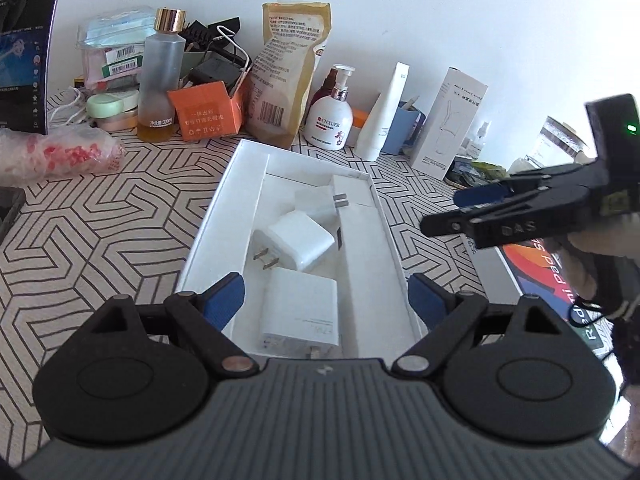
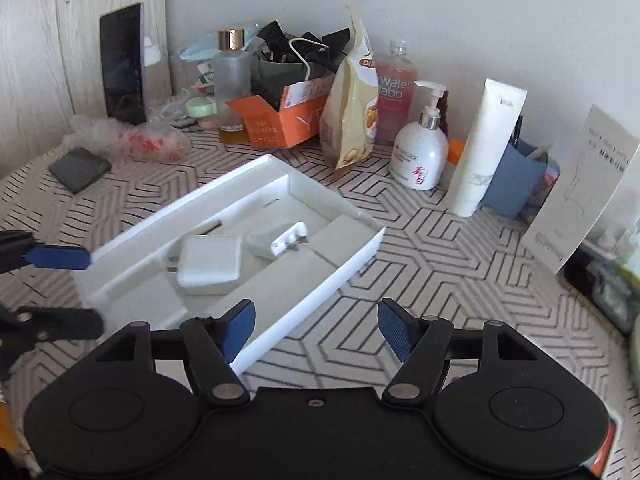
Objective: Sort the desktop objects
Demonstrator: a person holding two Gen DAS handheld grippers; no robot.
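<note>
An open white box [image 1: 216, 216] lies on the patterned desk and holds three white chargers: one nearest me [image 1: 302, 314], one in the middle [image 1: 300, 242] and one at the back [image 1: 318, 204]. My left gripper [image 1: 326, 300] is open and empty, its blue pads straddling the box's near end. In the right wrist view the box [image 2: 340, 276] holds a large charger [image 2: 210, 264] and a smaller one [image 2: 276, 240]. My right gripper [image 2: 316, 326] is open and empty over the box's near corner. It also shows in the left wrist view [image 1: 472, 210] at the right.
Clutter lines the wall: an orange carton [image 1: 208, 114], a frosted bottle [image 1: 160, 76], a snack bag [image 1: 288, 72], a pump bottle [image 1: 330, 118], a white tube [image 1: 382, 116], a white carton [image 1: 448, 120]. A tablet box [image 1: 548, 276] lies right; a plastic bag [image 1: 60, 152] left.
</note>
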